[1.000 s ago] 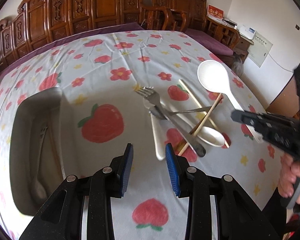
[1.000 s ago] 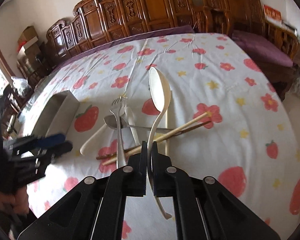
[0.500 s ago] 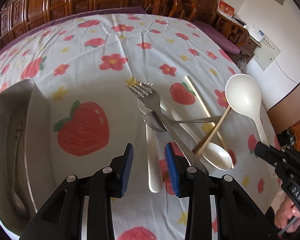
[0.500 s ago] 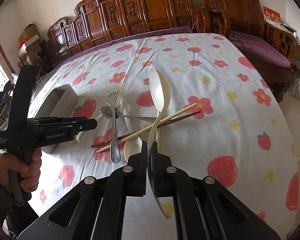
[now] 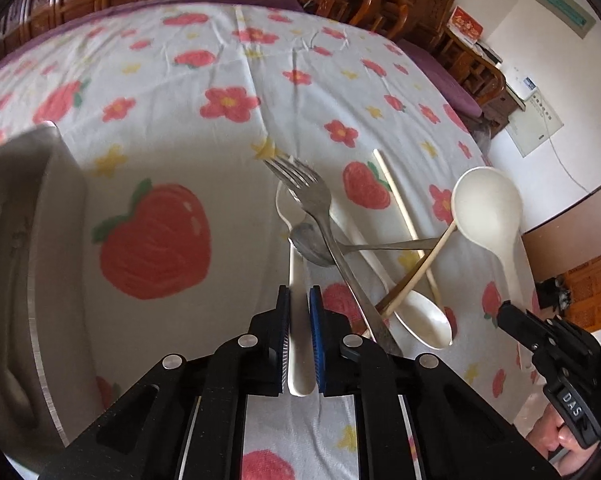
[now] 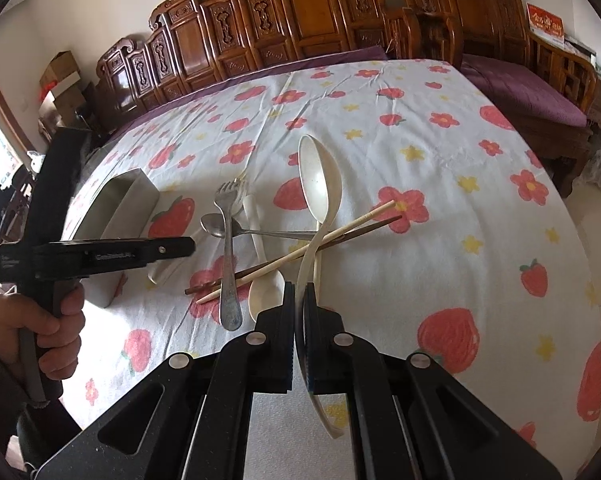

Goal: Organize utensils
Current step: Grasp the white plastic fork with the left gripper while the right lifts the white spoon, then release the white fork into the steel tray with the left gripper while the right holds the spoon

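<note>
A: How many pieces are out?

B: One metal fork (image 5: 306, 192), one metal spoon (image 5: 312, 244), three white plastic spoons and a few chopsticks (image 6: 300, 254), light and dark, crossed in the heap; I cannot count those surely. One metal tray (image 5: 32, 240) sits off to the left of the left gripper's fingers, with something dim lying inside.

A: Where are the white spoons?

B: The handle of one white spoon (image 5: 298, 320) runs between the fingers of the left gripper (image 5: 299, 332), whose jaws are closing on it, pads at both its sides. A second, the big ladle (image 6: 320, 184), is clamped by its handle in the right gripper (image 6: 298, 320), its bowl raised beyond the fingertips above the heap. The third, a small spoon (image 5: 420, 316), lies just right of the left fingers, under the chopsticks.

A: Room to move?

B: The flowered cloth (image 6: 440, 240) is bare to the right of the right fingers and far ahead of both. The fork handle passes just beside the left gripper's right finger.

A: And the hands?

B: Both grippers tilt down toward the table. A hand (image 6: 44, 328) wraps the left gripper's grip, seen from the right camera.
</note>
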The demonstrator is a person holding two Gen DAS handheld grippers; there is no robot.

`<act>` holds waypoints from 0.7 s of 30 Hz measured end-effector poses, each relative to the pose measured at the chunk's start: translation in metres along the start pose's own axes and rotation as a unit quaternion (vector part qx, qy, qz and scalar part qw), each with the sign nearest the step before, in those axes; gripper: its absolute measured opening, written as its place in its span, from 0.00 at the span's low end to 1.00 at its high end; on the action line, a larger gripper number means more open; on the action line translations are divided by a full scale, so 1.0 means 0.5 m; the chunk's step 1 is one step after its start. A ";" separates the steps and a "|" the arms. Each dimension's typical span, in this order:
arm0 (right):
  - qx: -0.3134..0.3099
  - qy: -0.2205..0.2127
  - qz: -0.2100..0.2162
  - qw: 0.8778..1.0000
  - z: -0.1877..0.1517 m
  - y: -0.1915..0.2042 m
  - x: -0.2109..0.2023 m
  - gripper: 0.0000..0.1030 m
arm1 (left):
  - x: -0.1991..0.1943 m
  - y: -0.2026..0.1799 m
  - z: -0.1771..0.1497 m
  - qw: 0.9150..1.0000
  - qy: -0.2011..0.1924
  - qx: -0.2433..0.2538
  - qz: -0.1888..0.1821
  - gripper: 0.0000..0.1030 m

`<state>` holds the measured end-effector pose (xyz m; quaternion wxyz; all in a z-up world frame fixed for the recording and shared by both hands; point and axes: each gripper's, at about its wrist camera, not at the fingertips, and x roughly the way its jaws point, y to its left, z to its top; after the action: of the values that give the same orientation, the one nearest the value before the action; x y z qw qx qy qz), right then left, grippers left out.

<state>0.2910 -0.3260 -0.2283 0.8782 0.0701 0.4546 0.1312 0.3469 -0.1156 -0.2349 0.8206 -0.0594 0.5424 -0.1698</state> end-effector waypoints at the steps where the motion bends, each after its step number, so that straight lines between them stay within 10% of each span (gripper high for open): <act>1: 0.000 0.001 0.000 1.000 0.000 0.001 0.001 0.05 | -0.009 -0.003 0.000 1.000 -0.008 0.006 0.007 0.07; 21: -0.025 0.003 0.014 1.000 -0.002 0.045 -0.001 0.05 | -0.175 -0.052 -0.036 0.980 -0.096 0.112 0.134 0.04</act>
<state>0.2860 -0.3047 -0.2231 0.8765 0.0540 0.4525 0.1553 0.2941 -0.1082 -0.1588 0.8856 0.0903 0.4417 -0.1118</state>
